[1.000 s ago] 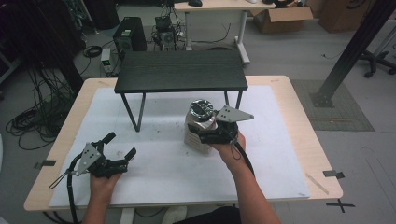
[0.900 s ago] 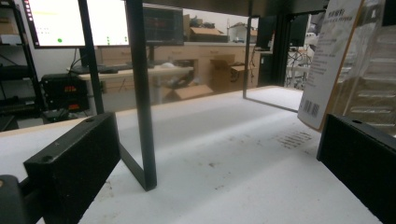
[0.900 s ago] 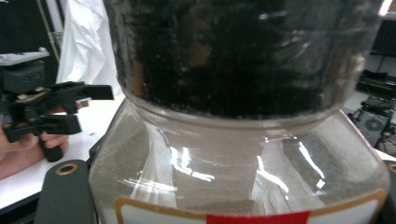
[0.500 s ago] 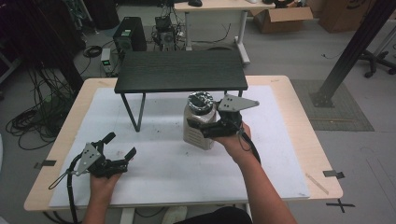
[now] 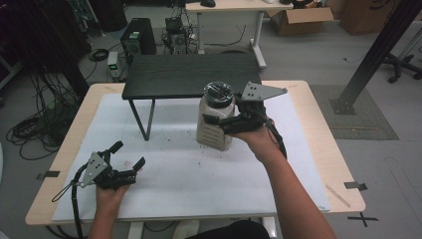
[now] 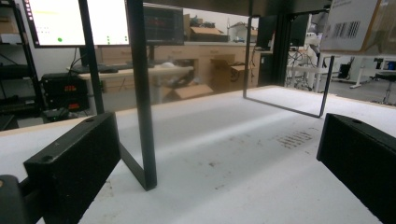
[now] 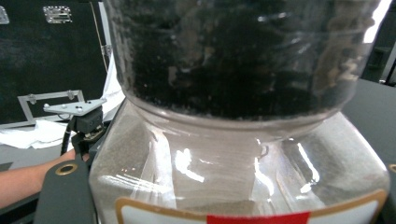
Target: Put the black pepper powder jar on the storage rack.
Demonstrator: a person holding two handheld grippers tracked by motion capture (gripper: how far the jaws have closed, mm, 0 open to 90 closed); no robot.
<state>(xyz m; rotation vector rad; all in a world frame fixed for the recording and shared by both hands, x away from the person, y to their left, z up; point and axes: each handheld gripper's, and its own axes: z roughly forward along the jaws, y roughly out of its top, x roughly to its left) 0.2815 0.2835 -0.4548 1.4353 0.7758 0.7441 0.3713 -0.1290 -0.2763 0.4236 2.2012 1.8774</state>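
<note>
My right claw is clamped on the jar, upright, lifted at centre worktop. The shelf lies at twelve o'clock. My left claw, apart, rests at seven o'clock.

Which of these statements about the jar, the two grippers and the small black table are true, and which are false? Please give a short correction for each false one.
1. The right gripper grips the jar. True.
2. The jar has no lid. False: a dark lid closes its top.
3. The left gripper holds a jar too. False: its jaws stand open with nothing between them, low over the white mat.
4. The small black table stands on the white mat on thin metal legs. True.
5. The jar stands on top of the black table. False: it is in front of the table, beside its edge.
</note>
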